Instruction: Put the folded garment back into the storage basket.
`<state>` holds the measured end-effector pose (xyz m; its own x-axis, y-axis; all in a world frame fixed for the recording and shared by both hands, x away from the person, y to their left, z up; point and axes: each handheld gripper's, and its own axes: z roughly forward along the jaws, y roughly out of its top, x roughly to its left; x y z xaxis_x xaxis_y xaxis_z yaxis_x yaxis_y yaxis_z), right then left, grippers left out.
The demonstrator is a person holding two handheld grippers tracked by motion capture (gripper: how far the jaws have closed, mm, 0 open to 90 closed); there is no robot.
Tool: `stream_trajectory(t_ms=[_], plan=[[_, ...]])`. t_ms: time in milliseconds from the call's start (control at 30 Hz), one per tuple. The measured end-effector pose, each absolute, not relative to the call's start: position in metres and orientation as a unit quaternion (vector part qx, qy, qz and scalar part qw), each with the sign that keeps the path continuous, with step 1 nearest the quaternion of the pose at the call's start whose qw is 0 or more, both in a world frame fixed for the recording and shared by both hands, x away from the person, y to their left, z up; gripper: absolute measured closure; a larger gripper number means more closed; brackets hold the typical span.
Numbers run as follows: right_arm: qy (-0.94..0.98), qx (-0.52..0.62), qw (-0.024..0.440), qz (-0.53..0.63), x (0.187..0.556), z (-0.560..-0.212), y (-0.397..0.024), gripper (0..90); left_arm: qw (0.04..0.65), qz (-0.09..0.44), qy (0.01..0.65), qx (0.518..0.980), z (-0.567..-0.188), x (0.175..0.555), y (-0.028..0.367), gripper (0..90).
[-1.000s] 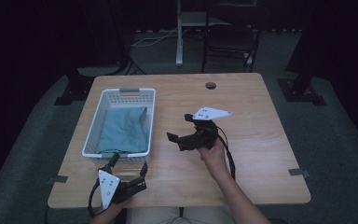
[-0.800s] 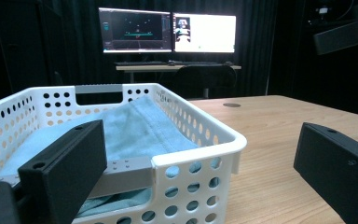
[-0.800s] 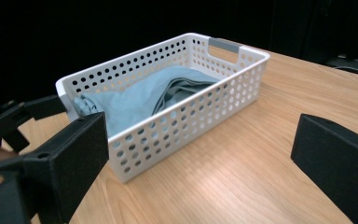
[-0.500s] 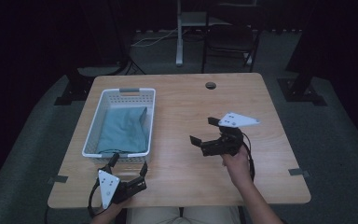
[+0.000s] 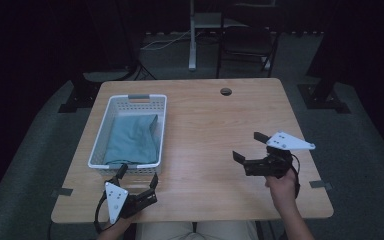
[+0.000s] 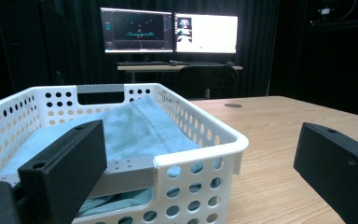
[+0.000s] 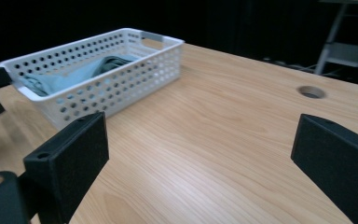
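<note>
A white perforated basket (image 5: 96, 145) stands on the left half of the wooden table, with a folded light-blue cloth (image 5: 131, 138) lying inside it. The basket (image 6: 200, 140) and the cloth (image 6: 135, 126) fill the near field of the left gripper view. My left gripper (image 5: 138, 176) sits open at the table's front edge, just in front of the basket, holding nothing. My right gripper (image 5: 249, 146) is open and empty over the right front of the table, pointing left toward the basket (image 7: 135, 79), where the cloth (image 7: 74, 72) lies.
A round cable hole (image 5: 225, 91) is in the table near its far edge. A chair (image 5: 245, 45) and a stand stand behind the table. In the left gripper view, two lit monitors (image 6: 168, 32) sit on a desk beyond.
My right gripper has drawn back from beside the basket to the right and toward the front edge, staying open. The left gripper has not moved.
</note>
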<state>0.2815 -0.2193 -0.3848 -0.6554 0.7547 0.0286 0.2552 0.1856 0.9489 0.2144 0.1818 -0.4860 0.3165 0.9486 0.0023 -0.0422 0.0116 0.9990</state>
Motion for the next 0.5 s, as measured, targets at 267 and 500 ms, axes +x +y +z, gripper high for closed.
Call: stream_trajectory(t_ms=[267,500], plan=[[0.721,0.389,0.265,0.509,0.269,-0.403,-0.258,4.3,0.585,0.424,0.404,0.561,-0.486,0.215,0.182,3.7],[0.702,0.421,0.264,0.511,0.259,-0.419,-0.282,4.3,0.584,0.424,0.406,0.560,-0.486,0.215,0.182,3.7]])
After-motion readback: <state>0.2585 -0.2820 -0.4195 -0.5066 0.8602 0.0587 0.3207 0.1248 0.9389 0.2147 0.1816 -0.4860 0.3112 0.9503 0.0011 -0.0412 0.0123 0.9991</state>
